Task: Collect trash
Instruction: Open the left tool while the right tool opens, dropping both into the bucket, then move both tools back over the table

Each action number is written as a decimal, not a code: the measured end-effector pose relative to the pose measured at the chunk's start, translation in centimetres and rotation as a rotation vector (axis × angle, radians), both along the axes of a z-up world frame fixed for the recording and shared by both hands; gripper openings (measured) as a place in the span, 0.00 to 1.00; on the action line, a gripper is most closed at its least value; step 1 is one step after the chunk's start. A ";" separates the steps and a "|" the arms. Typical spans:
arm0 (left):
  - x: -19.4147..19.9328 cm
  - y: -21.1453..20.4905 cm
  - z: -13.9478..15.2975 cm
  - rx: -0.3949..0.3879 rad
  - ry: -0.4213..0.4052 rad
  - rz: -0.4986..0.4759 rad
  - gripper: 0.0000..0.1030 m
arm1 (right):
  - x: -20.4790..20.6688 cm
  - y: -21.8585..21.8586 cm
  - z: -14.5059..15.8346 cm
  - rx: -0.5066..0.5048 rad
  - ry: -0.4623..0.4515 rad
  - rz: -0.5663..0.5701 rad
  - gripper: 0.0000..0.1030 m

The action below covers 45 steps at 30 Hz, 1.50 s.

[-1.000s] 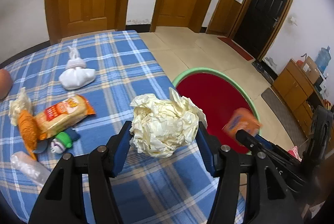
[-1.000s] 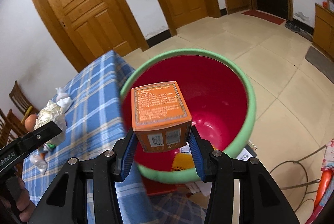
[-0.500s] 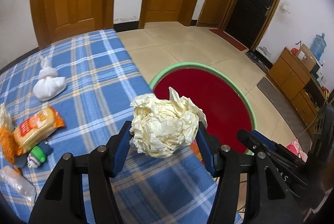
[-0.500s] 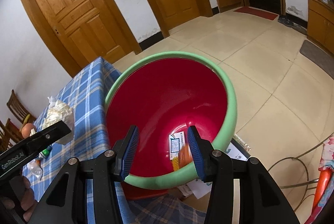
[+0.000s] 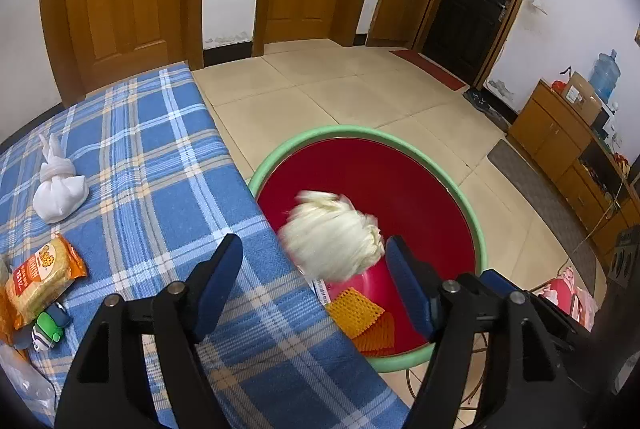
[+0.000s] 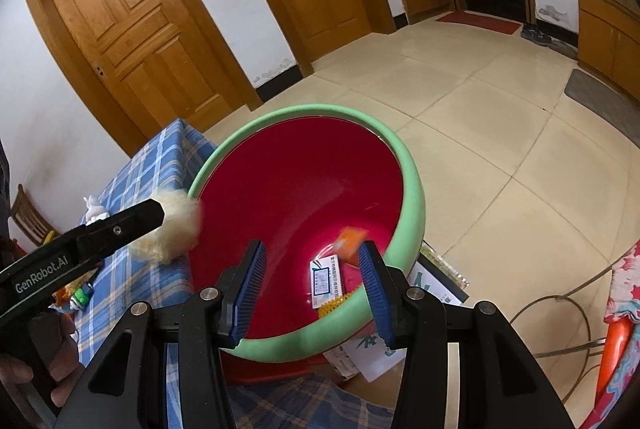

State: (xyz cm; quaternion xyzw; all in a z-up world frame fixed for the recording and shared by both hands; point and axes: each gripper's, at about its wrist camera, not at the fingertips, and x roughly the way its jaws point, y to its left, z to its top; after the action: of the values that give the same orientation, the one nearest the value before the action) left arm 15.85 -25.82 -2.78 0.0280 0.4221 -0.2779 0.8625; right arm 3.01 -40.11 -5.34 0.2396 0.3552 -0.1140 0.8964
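A red basin with a green rim [image 5: 460,197] [image 6: 412,181] stands beside the blue plaid table [image 5: 160,157]. My left gripper [image 5: 314,265] is open at the table's edge; a crumpled cream paper ball [image 5: 330,233] [image 6: 172,229], blurred, is in the air between its jaws over the basin's near side. My right gripper [image 6: 310,277] is open and empty above the basin. An orange box [image 6: 350,243] and a white-labelled packet [image 6: 324,279] lie in the basin's bottom.
On the table lie a knotted white bag [image 5: 58,189], an orange snack packet [image 5: 40,279], a small green toy [image 5: 48,325] and a clear bottle [image 5: 20,385]. Papers [image 6: 380,345] lie under the basin. Tiled floor, wooden doors and a cabinet [image 5: 560,133] lie beyond.
My left gripper has opened and let go of the paper ball, which is dropping toward the basin. The orange box released by my right gripper has landed in the basin.
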 end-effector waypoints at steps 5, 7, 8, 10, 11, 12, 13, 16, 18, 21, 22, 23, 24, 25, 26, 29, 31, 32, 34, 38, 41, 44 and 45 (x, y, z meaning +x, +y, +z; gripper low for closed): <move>-0.2 0.6 0.0 -0.004 0.013 0.018 0.72 | -0.1 0.0 0.0 0.004 -0.002 0.000 0.48; -0.5 1.0 0.1 -0.007 0.016 0.027 0.72 | -0.1 0.2 0.0 0.005 -0.003 0.003 0.48; -0.6 1.3 0.1 -0.010 0.018 0.033 0.72 | -0.1 0.3 0.0 0.005 -0.004 0.006 0.48; -0.9 1.9 0.2 -0.015 0.020 0.044 0.72 | -0.2 0.5 0.1 0.005 -0.007 0.009 0.48; -1.0 2.3 0.2 -0.018 0.021 0.052 0.72 | -0.2 0.6 0.2 0.006 -0.009 0.012 0.48; -1.2 2.5 0.3 -0.020 0.023 0.058 0.72 | -0.2 0.8 0.3 0.005 -0.012 0.017 0.48; -1.3 2.9 0.3 -0.023 0.026 0.068 0.72 | -0.2 0.9 0.4 0.004 -0.013 0.018 0.48; -1.8 4.3 0.5 -0.033 0.029 0.096 0.72 | -0.4 1.4 0.7 0.003 -0.020 0.030 0.48; -2.1 5.2 0.6 -0.034 0.029 0.116 0.72 | -0.5 1.8 0.8 0.001 -0.024 0.038 0.49; -2.5 6.7 0.7 -0.035 0.029 0.150 0.72 | -0.6 2.5 1.1 0.000 -0.031 0.053 0.49; -2.6 7.3 0.7 -0.036 0.030 0.163 0.72 | -0.6 2.7 1.2 0.000 -0.032 0.057 0.49; -2.6 7.8 0.8 -0.037 0.030 0.172 0.72 | -0.7 3.0 1.3 0.000 -0.035 0.062 0.50; -2.7 8.3 0.8 -0.038 0.031 0.185 0.72 | -0.7 3.3 1.4 -0.002 -0.037 0.068 0.50; -2.9 9.0 0.8 -0.040 0.031 0.199 0.72 | -0.7 3.6 1.5 -0.003 -0.039 0.074 0.51; -3.0 9.5 0.9 -0.041 0.031 0.211 0.72 | -0.7 3.8 1.6 -0.003 -0.041 0.078 0.51; -3.3 11.1 1.0 -0.043 0.029 0.245 0.72 | -0.8 4.6 1.8 -0.006 -0.048 0.095 0.52; -3.6 12.2 1.1 -0.038 0.024 0.274 0.72 | -0.7 5.1 1.9 -0.008 -0.050 0.105 0.52; -3.8 12.7 1.2 -0.029 0.016 0.291 0.72 | -0.7 5.4 2.0 -0.008 -0.050 0.112 0.53; -4.1 13.6 1.3 -0.019 0.005 0.315 0.72 | -0.7 5.8 2.0 -0.009 -0.051 0.120 0.53; -4.5 15.5 1.3 -0.021 0.007 0.358 0.72 | -0.7 6.6 2.1 -0.010 -0.050 0.137 0.54; -4.8 16.9 1.2 -0.020 0.008 0.389 0.72 | -0.8 7.3 2.2 -0.012 -0.050 0.152 0.55; -5.1 18.3 1.0 -0.014 0.011 0.429 0.72 | -0.8 7.9 2.3 -0.017 -0.050 0.165 0.57; -5.2 18.8 0.9 -0.012 0.013 0.445 0.72 | -0.8 8.1 2.3 -0.018 -0.050 0.170 0.57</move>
State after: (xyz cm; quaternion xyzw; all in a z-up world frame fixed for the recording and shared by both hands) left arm 10.67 -7.05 -1.88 -0.0726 0.4217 -0.0832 0.9000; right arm 2.23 -31.97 -3.03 0.2035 0.3506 -0.0348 0.9135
